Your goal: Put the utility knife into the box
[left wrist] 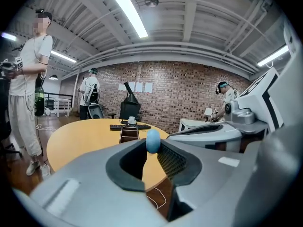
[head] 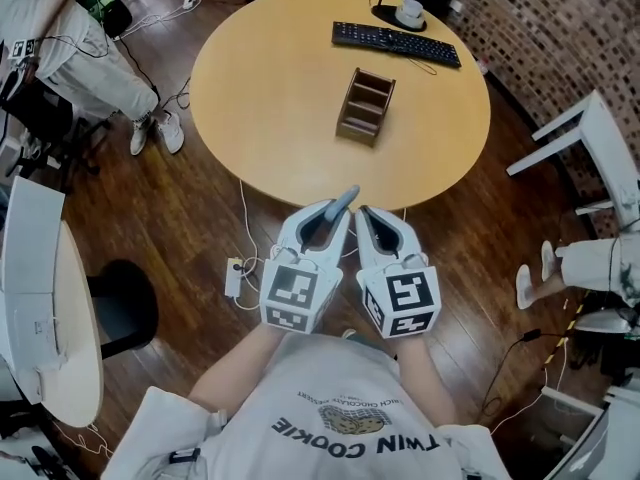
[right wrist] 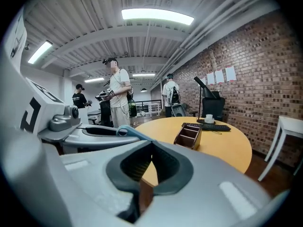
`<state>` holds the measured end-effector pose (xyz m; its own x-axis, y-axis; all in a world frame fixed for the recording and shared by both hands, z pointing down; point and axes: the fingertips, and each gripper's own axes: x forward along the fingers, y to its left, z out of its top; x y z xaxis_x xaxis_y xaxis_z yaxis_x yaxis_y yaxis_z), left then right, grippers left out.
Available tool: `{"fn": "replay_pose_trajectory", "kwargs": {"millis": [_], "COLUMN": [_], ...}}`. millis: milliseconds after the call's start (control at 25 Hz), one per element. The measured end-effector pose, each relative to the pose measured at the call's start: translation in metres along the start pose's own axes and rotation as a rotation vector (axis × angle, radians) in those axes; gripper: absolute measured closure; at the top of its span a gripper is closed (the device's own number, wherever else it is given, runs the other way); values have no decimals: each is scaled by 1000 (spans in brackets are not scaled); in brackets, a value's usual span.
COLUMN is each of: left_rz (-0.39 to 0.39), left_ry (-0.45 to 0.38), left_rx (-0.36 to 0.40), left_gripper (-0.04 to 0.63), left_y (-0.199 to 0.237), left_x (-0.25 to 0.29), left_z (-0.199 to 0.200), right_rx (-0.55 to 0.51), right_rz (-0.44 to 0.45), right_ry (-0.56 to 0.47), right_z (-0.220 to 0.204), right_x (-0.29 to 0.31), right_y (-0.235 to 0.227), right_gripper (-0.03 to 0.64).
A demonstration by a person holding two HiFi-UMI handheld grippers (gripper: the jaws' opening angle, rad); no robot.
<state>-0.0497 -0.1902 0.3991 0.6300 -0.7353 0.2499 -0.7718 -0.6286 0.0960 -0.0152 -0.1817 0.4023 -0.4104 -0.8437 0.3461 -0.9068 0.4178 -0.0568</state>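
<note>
My left gripper (head: pixel 333 211) is shut on a blue-grey utility knife (head: pixel 345 200), whose tip sticks out past the jaws toward the table. In the left gripper view the knife's rounded blue end (left wrist: pixel 153 141) shows between the pads of that gripper (left wrist: pixel 152 148). Right beside it my right gripper (head: pixel 368 214) is shut with nothing in it, and its jaws meet in the right gripper view (right wrist: pixel 152 144). Both hang over the floor just short of the round table's near edge (head: pixel 300 193). The brown wooden box (head: pixel 366 105), with open compartments, stands mid-table.
A black keyboard (head: pixel 396 43) and a white cup (head: pixel 409 13) lie at the table's far side. A power strip (head: pixel 232 278) and cables are on the floor below the grippers. A person (head: pixel 70 38) stands at the left, a white table (head: pixel 590 128) at the right.
</note>
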Motion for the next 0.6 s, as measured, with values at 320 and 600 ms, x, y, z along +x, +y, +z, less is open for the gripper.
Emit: {"fn": "replay_pose_trajectory", "kwargs": {"millis": [320,600], "left_rz": [-65,-101], "left_ry": [-1,-5], "left_rx": [19,39], "left_gripper": [520,520], "left_y": [32,43], "left_x": [13,29], "left_z": [7,14], "right_rx": [-3,-6], "right_rz": [-64,-101], "right_ry": [-2,-12], "right_z": [14,23], "right_x": [31,45], "right_y": [3,-6], "right_gripper": [615,615]}}
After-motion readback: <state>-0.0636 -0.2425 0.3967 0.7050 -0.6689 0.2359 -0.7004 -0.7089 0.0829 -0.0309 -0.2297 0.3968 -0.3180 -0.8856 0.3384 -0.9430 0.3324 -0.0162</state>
